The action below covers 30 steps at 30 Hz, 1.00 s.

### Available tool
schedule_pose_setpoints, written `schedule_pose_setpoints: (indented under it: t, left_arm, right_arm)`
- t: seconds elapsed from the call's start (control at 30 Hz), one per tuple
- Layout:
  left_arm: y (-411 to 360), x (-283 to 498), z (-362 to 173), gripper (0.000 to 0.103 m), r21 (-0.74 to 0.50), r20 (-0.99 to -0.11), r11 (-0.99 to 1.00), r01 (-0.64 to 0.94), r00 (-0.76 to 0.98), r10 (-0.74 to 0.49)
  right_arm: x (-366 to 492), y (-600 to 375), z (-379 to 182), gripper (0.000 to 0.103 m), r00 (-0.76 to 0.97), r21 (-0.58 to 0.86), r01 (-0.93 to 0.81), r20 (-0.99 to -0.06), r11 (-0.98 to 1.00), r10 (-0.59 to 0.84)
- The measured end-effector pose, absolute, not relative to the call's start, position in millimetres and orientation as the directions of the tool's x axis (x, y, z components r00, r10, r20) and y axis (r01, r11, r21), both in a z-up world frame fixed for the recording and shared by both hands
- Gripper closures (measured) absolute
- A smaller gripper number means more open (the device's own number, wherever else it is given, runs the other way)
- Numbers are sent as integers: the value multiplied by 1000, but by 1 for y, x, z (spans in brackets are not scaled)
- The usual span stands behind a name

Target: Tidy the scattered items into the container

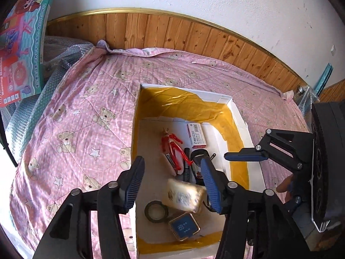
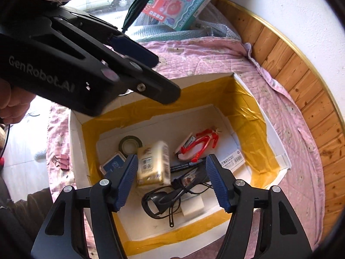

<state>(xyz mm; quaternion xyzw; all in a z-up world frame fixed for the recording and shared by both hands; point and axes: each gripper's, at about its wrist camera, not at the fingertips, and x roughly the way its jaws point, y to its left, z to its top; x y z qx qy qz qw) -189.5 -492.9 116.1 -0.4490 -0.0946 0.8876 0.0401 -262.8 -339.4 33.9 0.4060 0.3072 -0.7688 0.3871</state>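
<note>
**Box nearly full, 1 clip cluster left outside**

The white box (image 2: 278, 149), its inner walls taped yellow, sits on the pink bear-print quilt (image 1: 71, 108). Inside lie a red toy figure (image 2: 202, 144), a staple box (image 1: 197, 135), a marker (image 2: 185, 166), a tape roll (image 2: 130, 144), a blue-and-gold tin (image 1: 184, 226), a black cable (image 2: 166, 198) and a blurred tissue pack (image 2: 153, 165), which looks to be just dropping in.

The left gripper (image 1: 171, 184) hangs over the near end of the box, jaws spread wide and holding nothing. The right gripper (image 2: 171, 182) hovers above the contents, likewise parted and empty.

Judged from this, most of the tidying is done. Pink binder clips (image 2: 62, 161) lie on the quilt just left of the box, outside it.
</note>
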Motion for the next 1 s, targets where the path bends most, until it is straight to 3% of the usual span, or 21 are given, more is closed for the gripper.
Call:
schedule_pose_setpoints:
  t: [0.23, 0.43, 1.0]
  left_arm:
    - [-469, -171, 126, 41, -145, -790, -989, -20, -600, 128]
    - [-443, -131, 141, 25, -29, -776, -999, 27, -631, 5]
    - [-426, -72, 147, 24, -79, -790, -996, 46, -612, 34]
  right_arm:
    - [-261, -321, 46, 35, -376, -122, 808, -860, -576, -344]
    - [-225, -312, 60, 35, -504, -308, 775, -828, -551, -245]
    - [-187, -273, 74, 35, -360, -168, 809, -899, -563, -250]
